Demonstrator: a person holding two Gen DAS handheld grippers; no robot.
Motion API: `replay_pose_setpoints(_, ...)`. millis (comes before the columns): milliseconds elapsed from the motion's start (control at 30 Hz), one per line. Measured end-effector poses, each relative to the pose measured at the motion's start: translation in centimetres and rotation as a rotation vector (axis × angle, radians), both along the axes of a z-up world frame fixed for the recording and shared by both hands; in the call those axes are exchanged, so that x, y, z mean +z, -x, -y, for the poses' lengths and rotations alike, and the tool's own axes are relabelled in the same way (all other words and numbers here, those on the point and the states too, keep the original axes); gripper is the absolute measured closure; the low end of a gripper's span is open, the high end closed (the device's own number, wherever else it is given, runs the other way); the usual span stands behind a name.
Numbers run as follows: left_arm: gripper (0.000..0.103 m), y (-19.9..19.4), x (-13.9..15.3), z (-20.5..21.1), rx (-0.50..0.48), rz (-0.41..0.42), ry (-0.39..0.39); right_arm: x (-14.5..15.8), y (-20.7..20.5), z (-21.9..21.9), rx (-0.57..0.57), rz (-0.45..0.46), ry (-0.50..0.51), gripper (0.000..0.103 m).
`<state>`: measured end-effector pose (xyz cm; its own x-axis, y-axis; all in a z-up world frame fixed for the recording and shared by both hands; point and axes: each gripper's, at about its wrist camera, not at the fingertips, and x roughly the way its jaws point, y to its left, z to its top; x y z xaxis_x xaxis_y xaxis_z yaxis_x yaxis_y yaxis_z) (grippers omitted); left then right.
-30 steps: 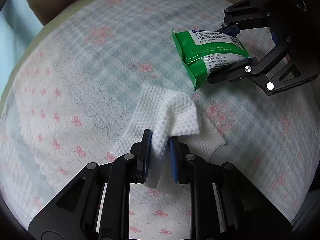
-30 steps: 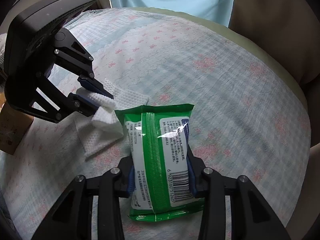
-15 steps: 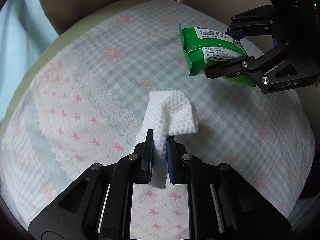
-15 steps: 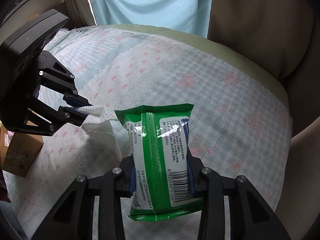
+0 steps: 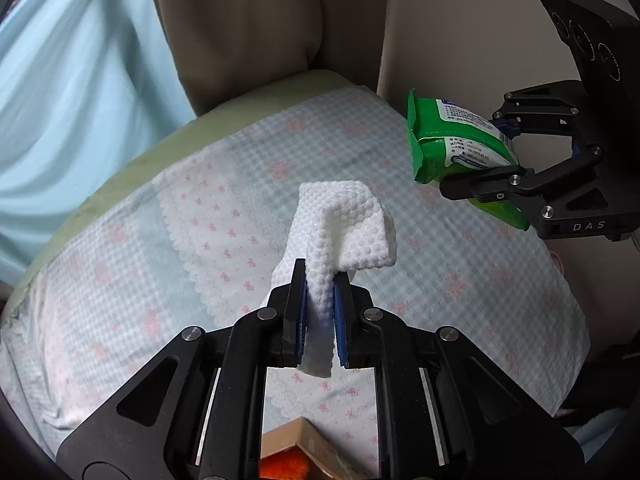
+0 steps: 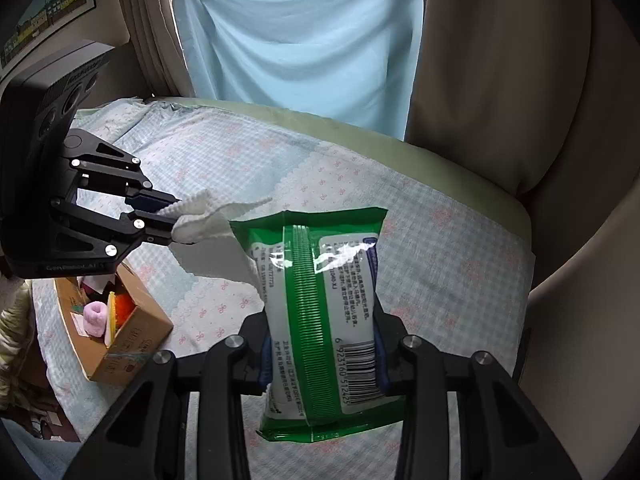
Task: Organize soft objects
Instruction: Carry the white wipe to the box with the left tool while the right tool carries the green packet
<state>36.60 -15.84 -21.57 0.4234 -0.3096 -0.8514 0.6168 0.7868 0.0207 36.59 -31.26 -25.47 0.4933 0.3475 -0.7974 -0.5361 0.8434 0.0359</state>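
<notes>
You are looking down on a cushioned seat (image 6: pixel 460 184) with a pale green edge, covered by a checked cloth (image 5: pixel 224 216) in pale blue and white (printed with small pink bows and a scalloped lace band). Beige upholstered backrests (image 6: pixel 500 80) rise behind it. A light blue curtain (image 6: pixel 304 32) hangs at the rear, lit evenly by soft daylight. At upper left you can see a framed picture (image 6: pixel 44 28) on the wall; its subject appears to be a row of buildings.
</notes>
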Motion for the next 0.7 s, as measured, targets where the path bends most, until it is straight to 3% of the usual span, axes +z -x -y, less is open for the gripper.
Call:
replay_pose_setpoints(200, 0.093, 5.3, 5.2, -5.9, 0.135, 0.038, 0.030, 5.8, 4.3, -3.5, 0.008, 0.016, -0.035, 0.068)
replay_pose_setpoints(333, 0.093, 8.8, 7.0, -11.5, 0.237, 0.043, 0.044, 8.2, 6.9, -6.9, 0.011, 0.001, -0.077, 0.068)
replay_pose_setpoints(533, 0.093, 13.4, 7.2, -20.9, 0.381, 0.037, 0.046, 9.1, 10.9, -14.0, 0.027, -0.034, -0.096, 0.068)
replay_pose_setpoints(700, 0.093, 16.0, 5.9, -28.3, 0.450, -0.001, 0.042, 8.1, 13.8, -20.1, 0.004, -0.080, -0.107, 0.068)
